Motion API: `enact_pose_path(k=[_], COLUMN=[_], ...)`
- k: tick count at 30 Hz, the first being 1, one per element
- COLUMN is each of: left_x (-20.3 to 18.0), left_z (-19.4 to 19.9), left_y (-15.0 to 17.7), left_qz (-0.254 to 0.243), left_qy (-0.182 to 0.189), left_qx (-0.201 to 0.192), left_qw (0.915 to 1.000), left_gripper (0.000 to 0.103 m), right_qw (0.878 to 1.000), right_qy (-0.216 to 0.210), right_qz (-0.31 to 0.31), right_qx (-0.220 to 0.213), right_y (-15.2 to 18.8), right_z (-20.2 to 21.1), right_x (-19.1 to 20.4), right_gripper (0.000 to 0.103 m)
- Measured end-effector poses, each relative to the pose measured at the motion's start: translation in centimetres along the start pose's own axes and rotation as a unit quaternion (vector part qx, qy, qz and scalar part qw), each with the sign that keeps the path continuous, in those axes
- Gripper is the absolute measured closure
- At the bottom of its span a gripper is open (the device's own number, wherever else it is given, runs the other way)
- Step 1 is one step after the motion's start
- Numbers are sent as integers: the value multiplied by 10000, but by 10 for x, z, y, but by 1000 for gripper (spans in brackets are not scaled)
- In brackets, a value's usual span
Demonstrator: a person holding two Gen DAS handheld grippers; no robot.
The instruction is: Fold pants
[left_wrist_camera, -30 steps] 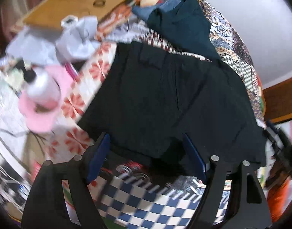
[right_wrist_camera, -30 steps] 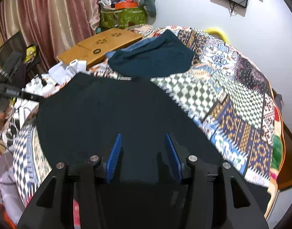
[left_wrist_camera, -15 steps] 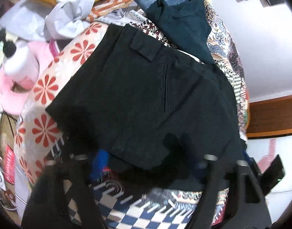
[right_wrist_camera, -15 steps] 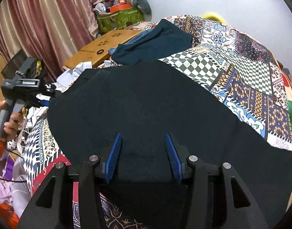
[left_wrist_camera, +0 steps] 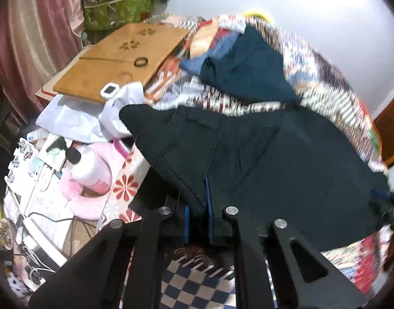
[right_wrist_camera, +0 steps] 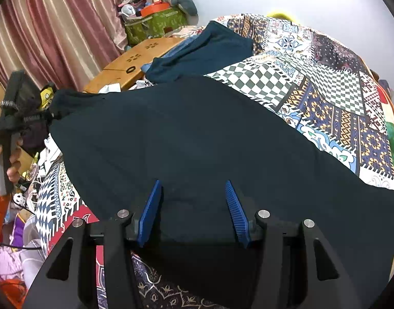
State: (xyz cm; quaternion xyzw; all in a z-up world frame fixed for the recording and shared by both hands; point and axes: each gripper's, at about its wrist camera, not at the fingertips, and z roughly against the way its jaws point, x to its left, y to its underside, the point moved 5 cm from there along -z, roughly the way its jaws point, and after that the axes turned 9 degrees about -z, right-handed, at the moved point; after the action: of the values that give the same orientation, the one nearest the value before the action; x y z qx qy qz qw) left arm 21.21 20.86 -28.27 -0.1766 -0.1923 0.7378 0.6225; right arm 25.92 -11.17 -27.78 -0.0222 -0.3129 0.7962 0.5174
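Black woven cloth, soft and limp: the pants lie spread over the patchwork quilt on the bed, one edge lifted on my left side. I'd judge them light and floppy, no stiffness except at seams and the back-pocket flap. Not slippery, not fragile. They'll sag and drag if I lift from one point only.

Left gripper: jaws have just been closing and now pinch a fold of the pants' edge between the blue pads, fabric tented up from the grip. Right gripper: jaws stand about halfway apart, fabric lying between them, pads not pressing on it, nothing held.

Best hold, I reckon: hem or waistband corners, where doubled seams give the pads something to bite. Both corners of the same edge, so the fold goes over flat.

Containers: green patterned bag by the curtain, stuffed with an orange box and mixed clutter, contents too small to sort. White pump bottle sits in a pink cushion off the bed edge.
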Motion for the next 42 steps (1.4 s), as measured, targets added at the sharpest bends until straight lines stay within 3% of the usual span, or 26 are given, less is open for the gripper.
enact_pose_path(k=[6, 12, 14, 19, 20, 21, 25, 27, 29, 32, 36, 42], left_x=[1, 4, 9, 22, 24, 26, 19, 6, -11, -44, -89, -163], left_z=[-43, -29, -18, 15, 19, 23, 28, 23, 17, 8, 2, -13], left_y=[32, 40, 43, 39, 36, 33, 12, 1, -8, -20, -32, -35], left_qz=[100, -8, -41, -230, -235, -228, -309, -387, -479, -623, -956, -1860], left_qy=[220, 97, 87, -311, -324, -327, -381, -311, -175, 19, 280, 442], left_qx=[488, 366, 363, 113, 68, 15, -112, -119, -80, -43, -8, 51], left_qw=[9985, 9993, 9993, 9992, 9992, 9992, 9987, 9987, 9987, 9980, 9950, 9815], left_gripper=[85, 71, 60, 43, 38, 37, 37, 36, 26, 25, 25, 24], right_qw=[9995, 9993, 9997, 9989, 9990, 9993, 9979, 9972, 9964, 9959, 9937, 9786], right_qy=[58, 71, 127, 356, 306, 255, 113, 149, 128, 111, 593, 1282], right_qz=[12, -29, -61, -12, -43, -138, -606, -714, -830, -891, -928, -1497], right_qx=[-296, -375, -210, 313, 315, 244, 197, 144, 126, 124, -194, -586], right_y=[-29, -65, -69, -51, -45, -40, -20, -8, 1, 17, 34, 61], right_z=[11, -15, -32, -56, -54, -48, -23, -10, 1, 17, 45, 85], right_x=[13, 31, 31, 21, 18, 12, -11, -20, -25, -31, -48, -94], right_gripper=[54, 40, 40, 39, 35, 30, 28, 27, 27, 27, 27, 27])
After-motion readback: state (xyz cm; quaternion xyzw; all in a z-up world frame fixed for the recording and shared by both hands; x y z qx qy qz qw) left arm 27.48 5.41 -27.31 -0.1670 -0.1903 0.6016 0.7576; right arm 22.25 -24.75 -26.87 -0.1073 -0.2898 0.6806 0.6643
